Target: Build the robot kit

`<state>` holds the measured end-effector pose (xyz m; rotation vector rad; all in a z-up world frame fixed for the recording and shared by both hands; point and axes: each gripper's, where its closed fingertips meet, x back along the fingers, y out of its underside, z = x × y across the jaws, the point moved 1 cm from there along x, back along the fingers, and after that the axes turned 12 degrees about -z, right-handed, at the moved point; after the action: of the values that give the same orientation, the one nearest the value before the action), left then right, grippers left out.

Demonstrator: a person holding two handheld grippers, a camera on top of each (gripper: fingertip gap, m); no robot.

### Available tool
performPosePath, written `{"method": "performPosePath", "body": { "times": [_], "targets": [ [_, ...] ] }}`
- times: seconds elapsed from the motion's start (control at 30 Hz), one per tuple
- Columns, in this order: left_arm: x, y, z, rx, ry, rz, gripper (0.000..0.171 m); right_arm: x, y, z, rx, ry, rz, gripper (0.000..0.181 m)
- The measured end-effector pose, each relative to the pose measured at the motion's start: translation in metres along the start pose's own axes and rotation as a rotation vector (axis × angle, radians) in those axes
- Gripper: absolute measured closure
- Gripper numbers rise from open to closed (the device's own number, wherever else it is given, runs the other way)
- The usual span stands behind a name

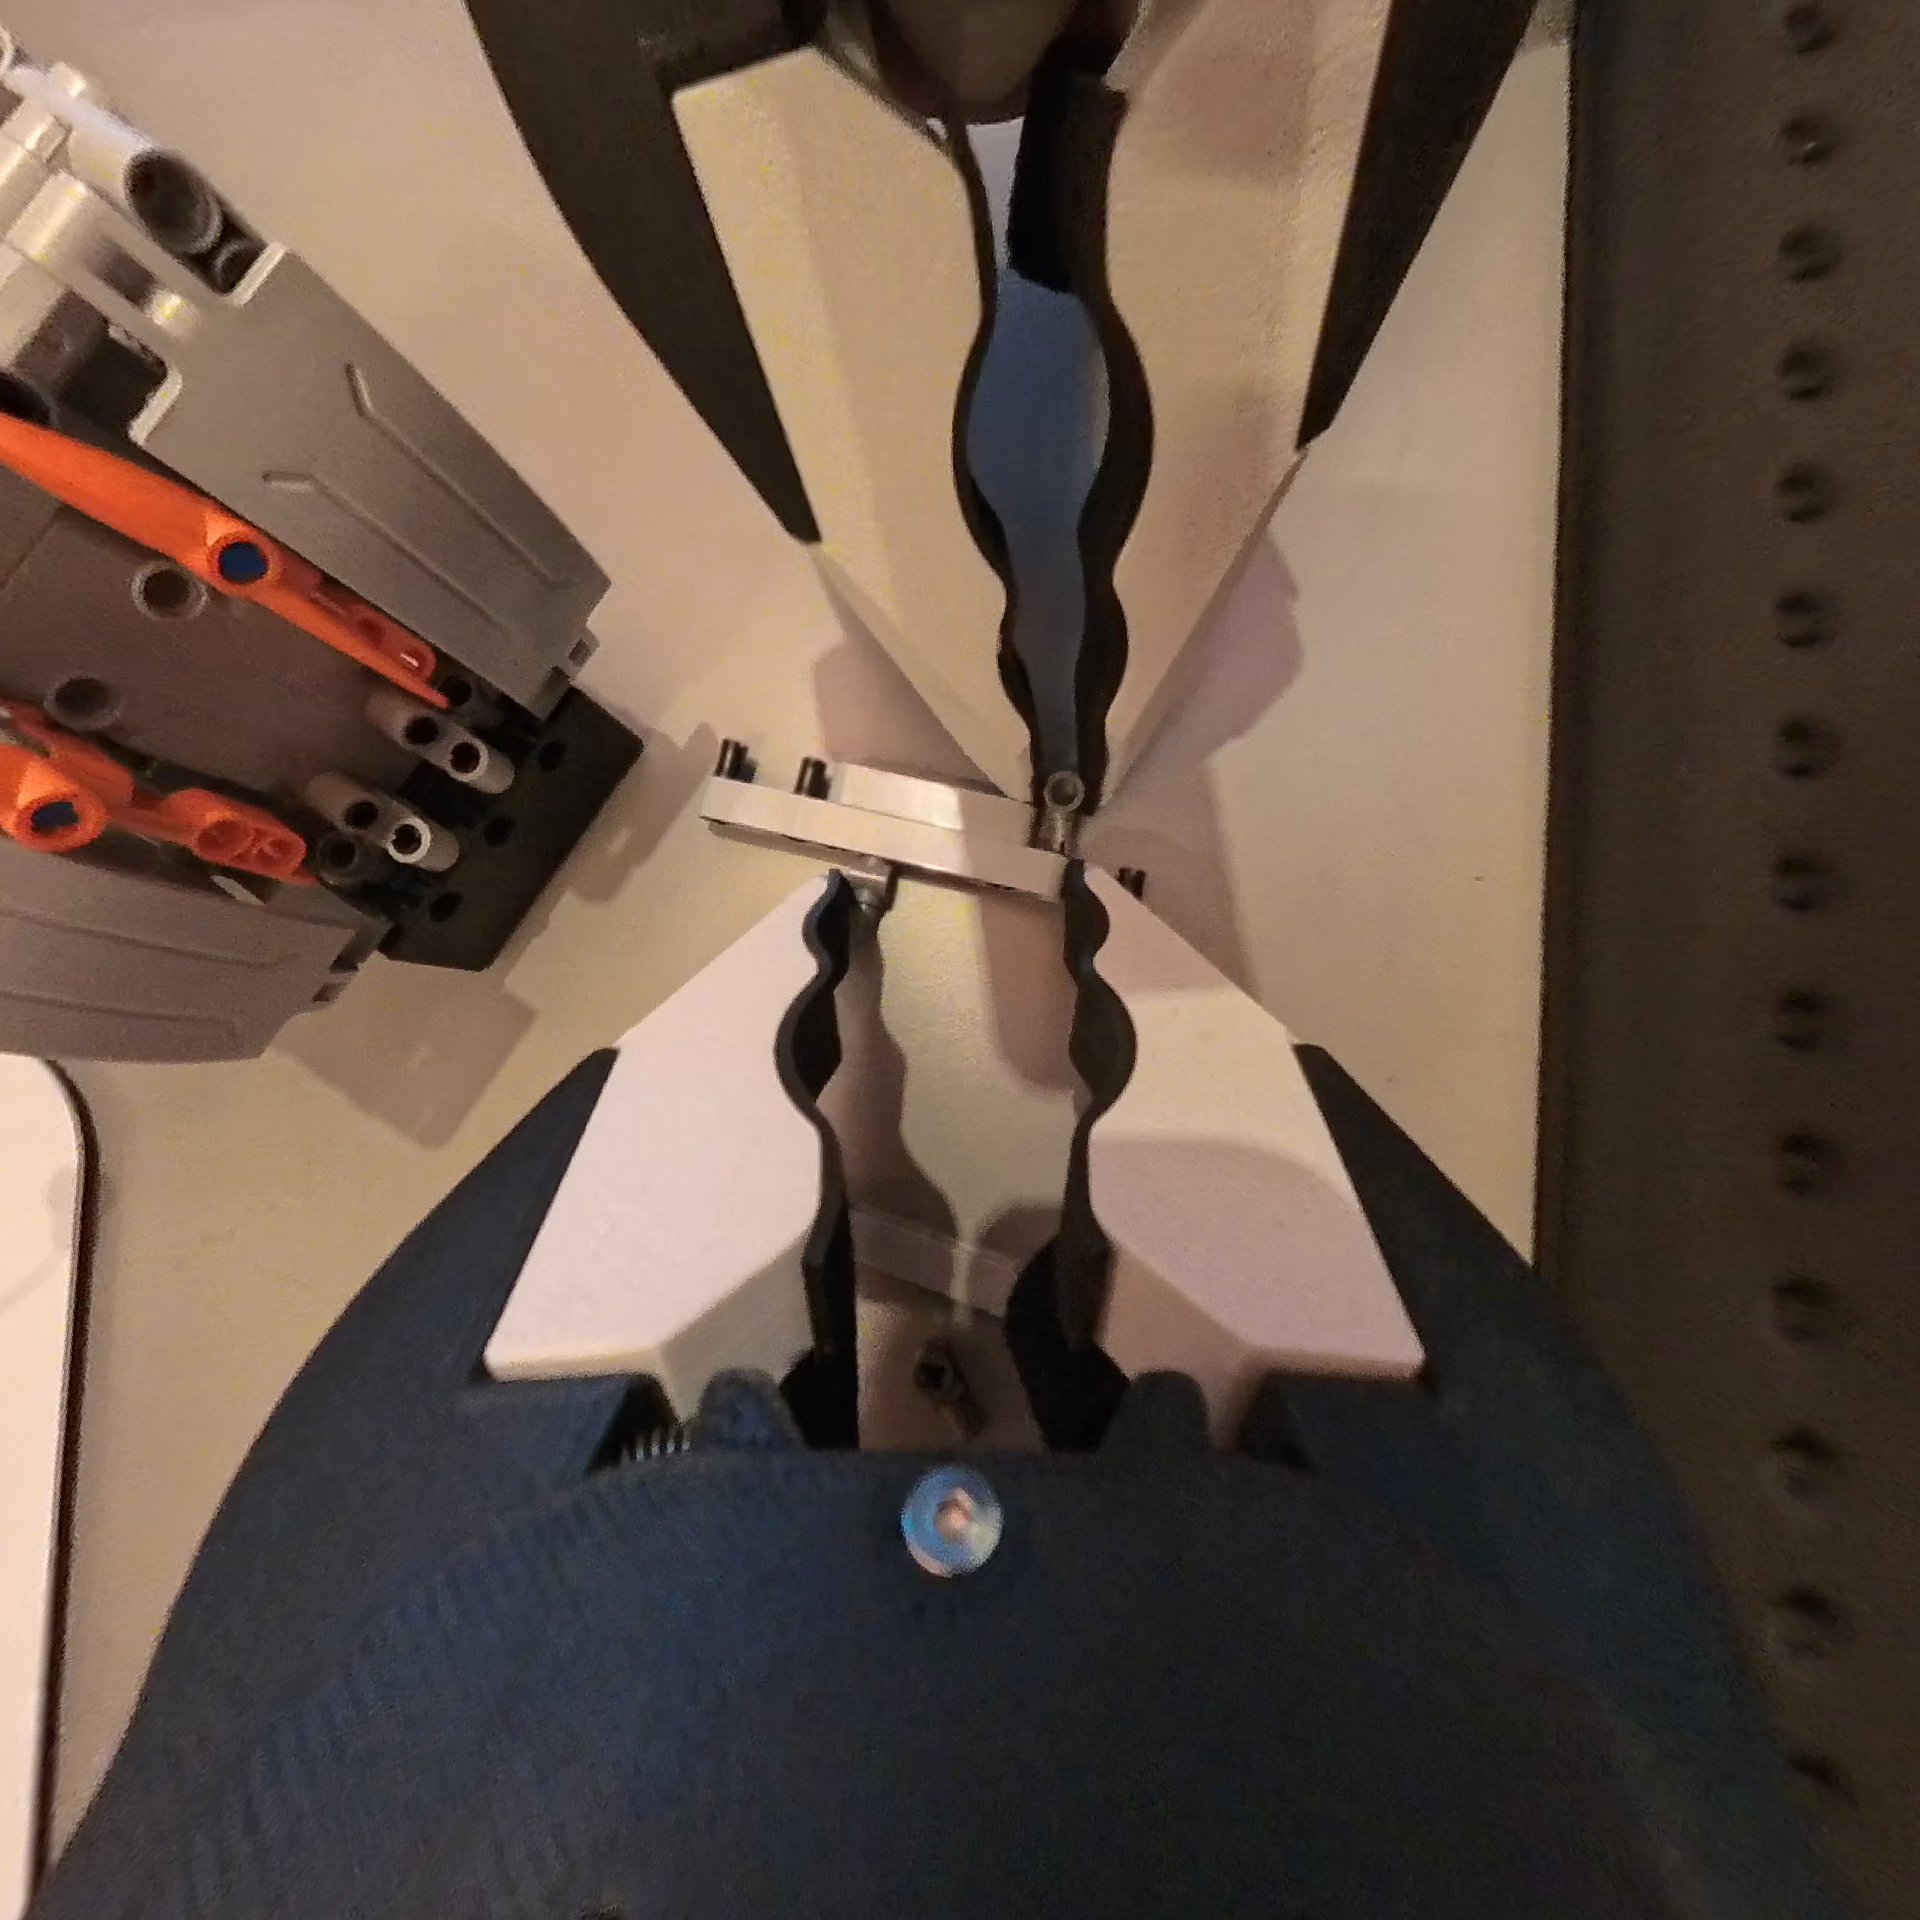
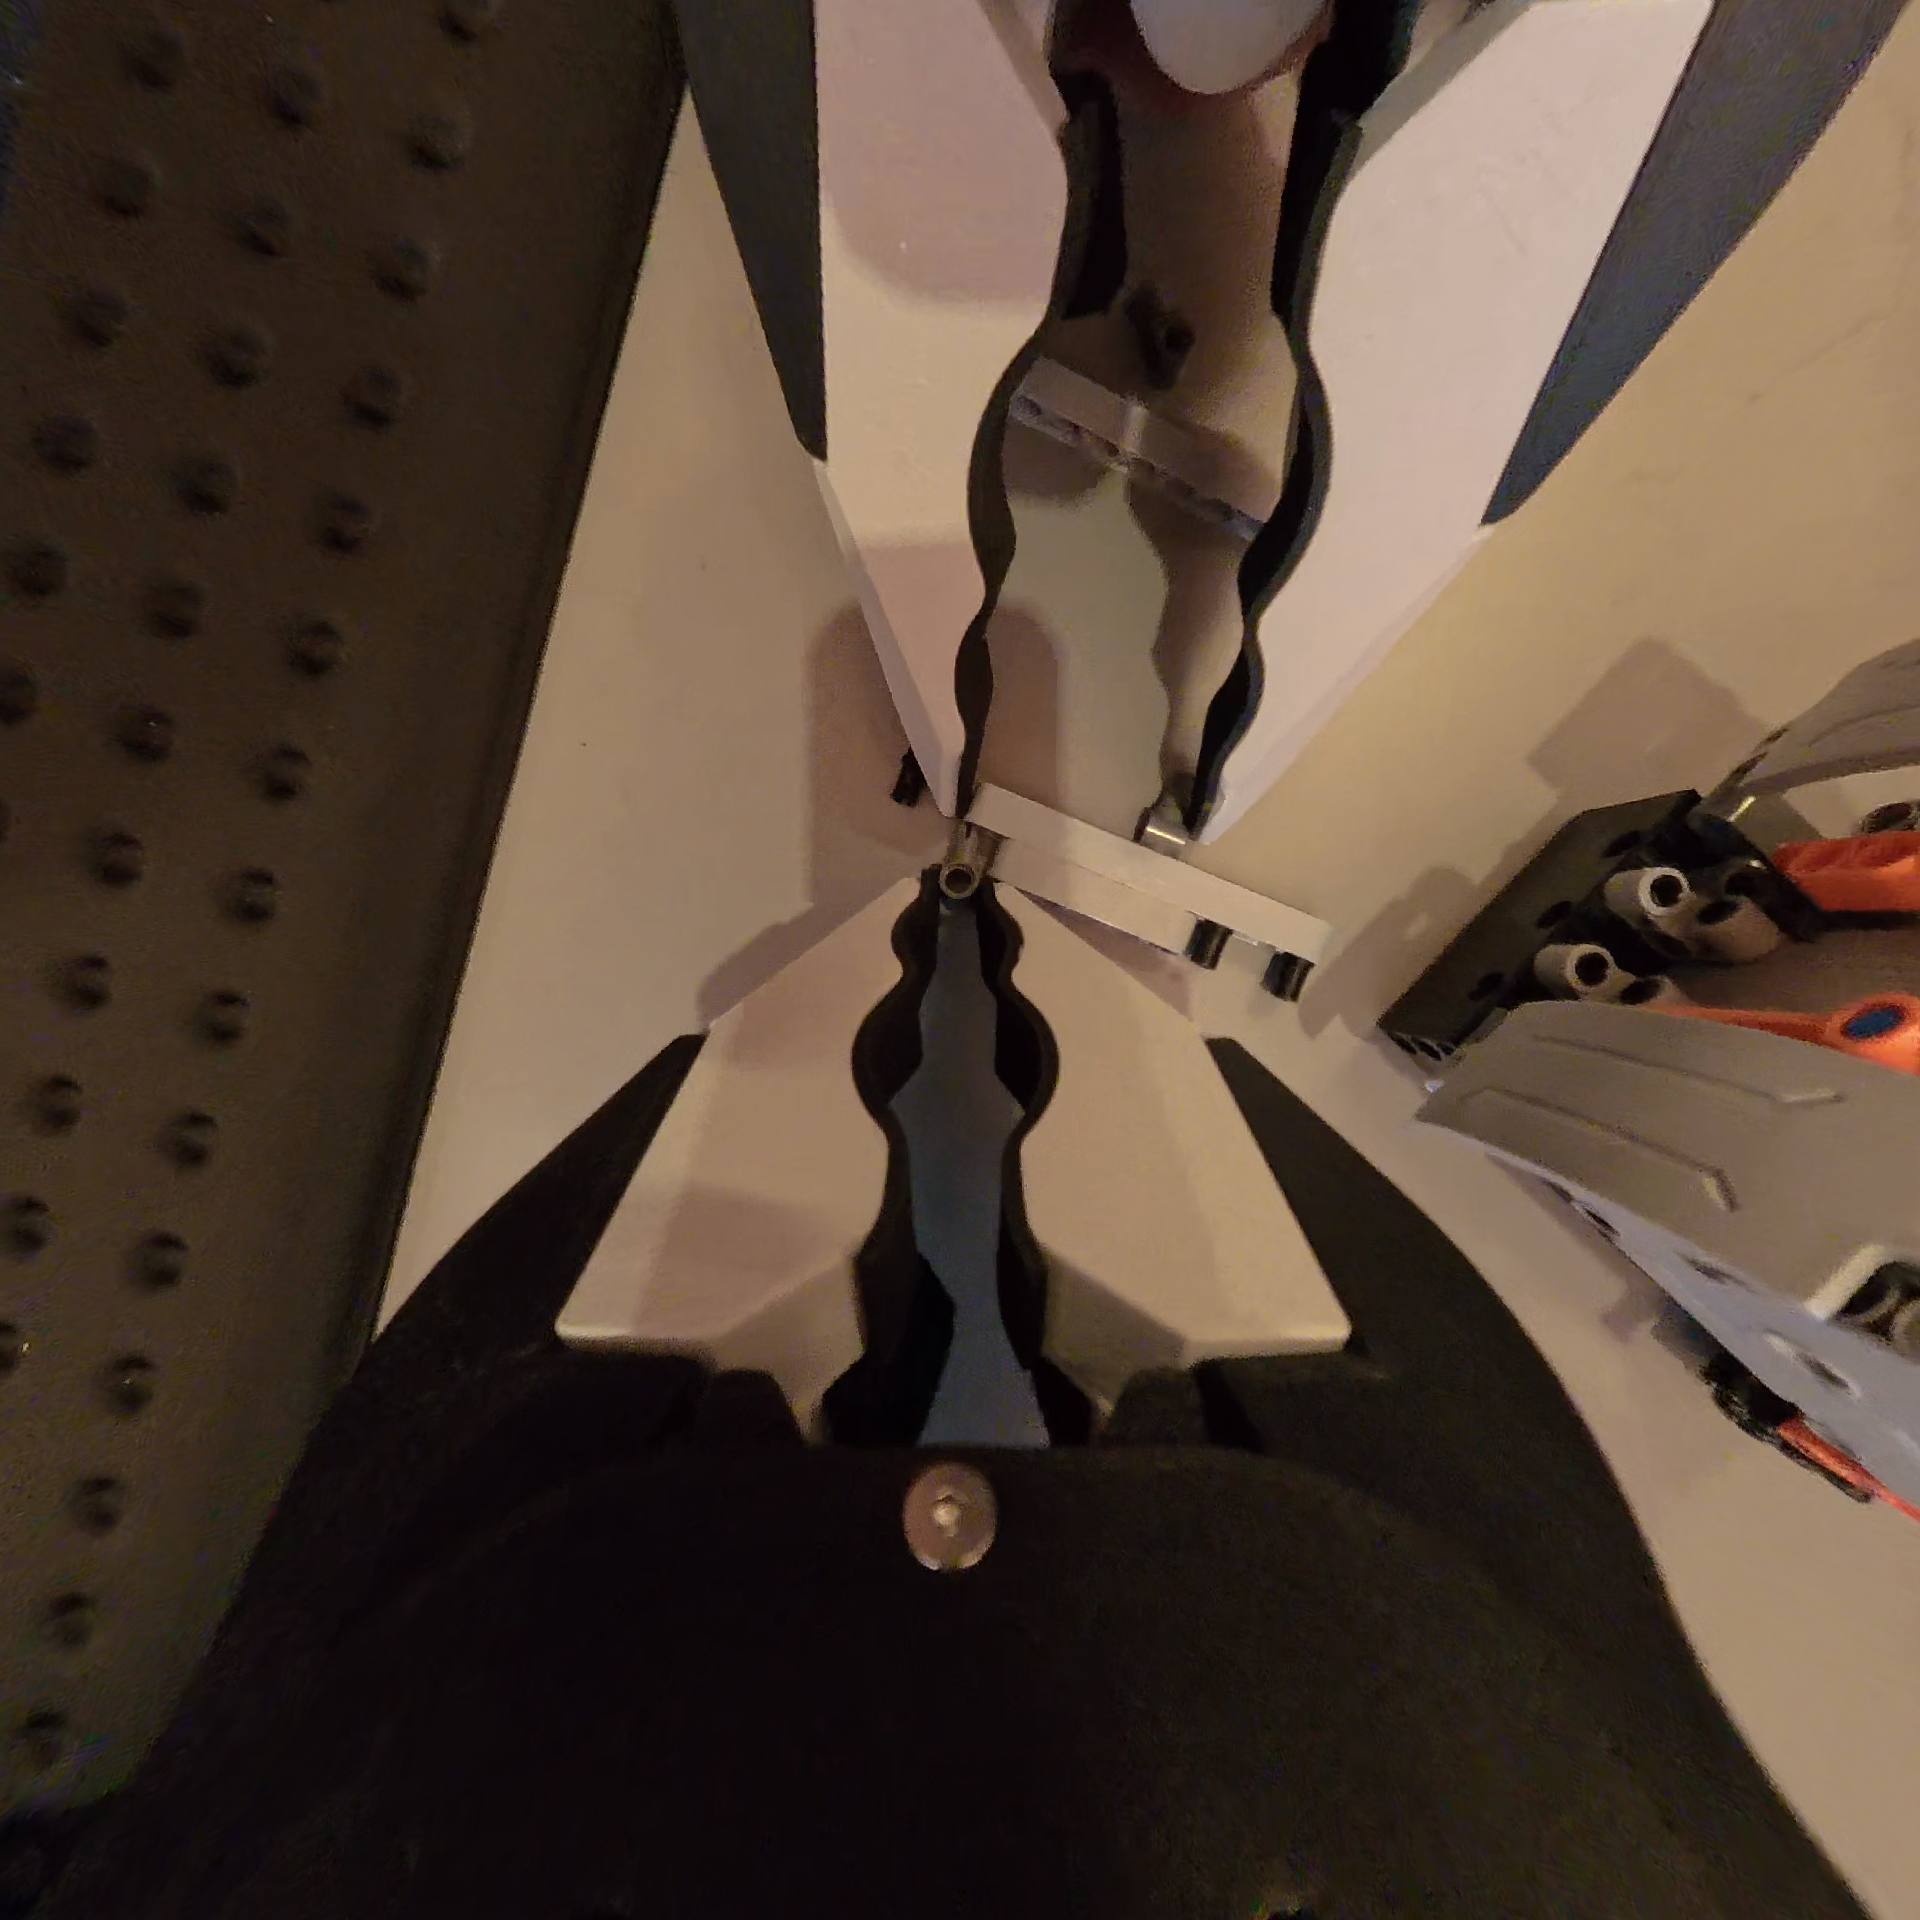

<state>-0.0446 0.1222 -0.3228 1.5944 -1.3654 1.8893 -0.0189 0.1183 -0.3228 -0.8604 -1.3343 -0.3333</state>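
My left gripper (image 1: 956, 883) is shut on a light grey beam (image 1: 883, 821) with black pins (image 1: 769, 774) at its free end, and holds it crosswise above the white table (image 1: 1403, 831). My right gripper (image 2: 961, 891) faces it and is shut on a small grey pin (image 2: 958, 880), pressed against the near end of the beam (image 2: 1143, 883). The right gripper also shows at the top of the left wrist view (image 1: 1060, 774), with the pin (image 1: 1062, 795) at its tips. The left gripper shows at the top of the right wrist view (image 2: 1081, 821).
A grey, black and orange brick model (image 1: 312, 623) lies left of the grippers and shows in the right wrist view (image 2: 1662, 1091). A dark studded mat (image 1: 1745, 935) borders the table. A second grey beam (image 1: 935, 1257) and a small black pin (image 1: 945, 1382) lie under the left gripper. The tips of both grippers are at nearly the same place.
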Motion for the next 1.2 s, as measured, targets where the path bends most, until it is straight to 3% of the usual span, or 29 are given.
{"method": "performPosePath", "body": {
  "times": [0.83, 1.2],
  "targets": [
    [-0.0018, -0.0032, -0.0033, 0.084, 0.006, 0.07, 0.133, 0.0021, 0.0041, 0.0035, -0.172, -0.006, 0.223, 0.177],
    [-0.0033, -0.0049, -0.0039, 0.125, 0.004, 0.096, 0.133, 0.0023, 0.0058, 0.0036, -0.211, 0.026, 0.197, 0.177]
  ]
}}
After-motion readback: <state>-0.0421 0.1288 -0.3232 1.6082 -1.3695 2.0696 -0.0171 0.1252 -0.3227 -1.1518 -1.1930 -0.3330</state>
